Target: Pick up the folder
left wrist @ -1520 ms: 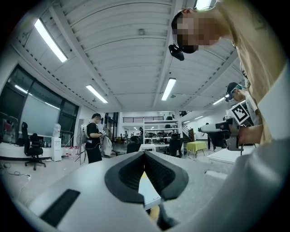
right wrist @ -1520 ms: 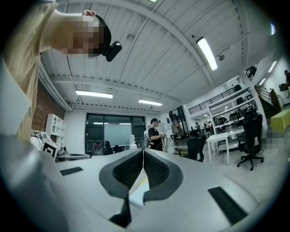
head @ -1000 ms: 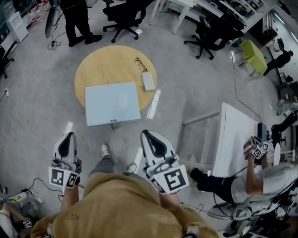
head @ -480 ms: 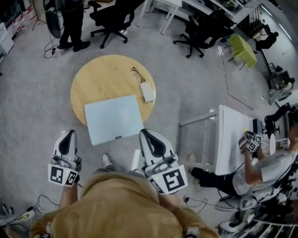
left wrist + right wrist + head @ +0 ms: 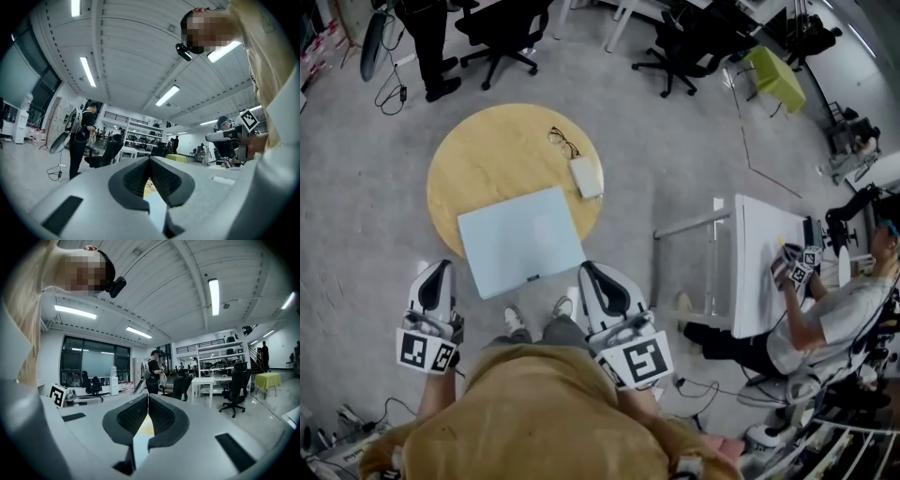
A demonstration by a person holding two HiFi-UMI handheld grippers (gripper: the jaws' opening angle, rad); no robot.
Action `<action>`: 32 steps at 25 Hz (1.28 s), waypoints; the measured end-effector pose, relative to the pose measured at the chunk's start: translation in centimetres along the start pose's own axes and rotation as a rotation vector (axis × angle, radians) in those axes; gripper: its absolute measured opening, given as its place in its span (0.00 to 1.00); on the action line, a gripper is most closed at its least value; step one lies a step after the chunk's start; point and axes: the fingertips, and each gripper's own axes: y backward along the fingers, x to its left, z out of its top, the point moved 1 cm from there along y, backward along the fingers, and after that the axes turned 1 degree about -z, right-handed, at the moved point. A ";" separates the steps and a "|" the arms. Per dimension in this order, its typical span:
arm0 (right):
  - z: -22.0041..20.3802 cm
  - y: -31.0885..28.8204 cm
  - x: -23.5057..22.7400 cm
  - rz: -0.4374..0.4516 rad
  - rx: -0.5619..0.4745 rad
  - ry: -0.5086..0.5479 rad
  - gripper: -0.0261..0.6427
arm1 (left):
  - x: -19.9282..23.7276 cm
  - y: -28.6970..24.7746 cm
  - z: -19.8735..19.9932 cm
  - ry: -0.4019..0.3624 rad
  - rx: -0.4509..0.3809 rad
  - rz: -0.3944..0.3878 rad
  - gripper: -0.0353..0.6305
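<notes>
Folder point(image 5: 521, 241) is lying flat across the round table point(image 5: 478, 150) at its near edge, while left gripper point(image 5: 438, 269) and right gripper point(image 5: 592, 272) are hovering short of it, jaws closed and empty (arriving shut, they risk shoving it off).

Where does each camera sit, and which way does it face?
Head view: on the head, steeply down at folder on table; shoulders, feet, left gripper, right gripper show.
Left gripper view: on that gripper, level along its shut jaws; torso at right.
Right gripper view: likewise; torso at left.
Both gripper views share the standing person.
</notes>
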 end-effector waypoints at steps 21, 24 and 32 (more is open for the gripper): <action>-14.5 -2.9 -4.5 0.079 0.207 -0.415 0.04 | -0.5 -3.5 -3.1 -0.014 0.122 0.056 0.06; -16.3 -3.4 -4.2 0.091 0.212 -0.524 0.04 | -0.1 -3.5 -3.5 -0.015 0.126 0.058 0.06; -21.6 -3.7 -3.5 0.098 0.264 -0.741 0.04 | 0.8 -2.5 -4.0 -0.013 0.151 0.075 0.06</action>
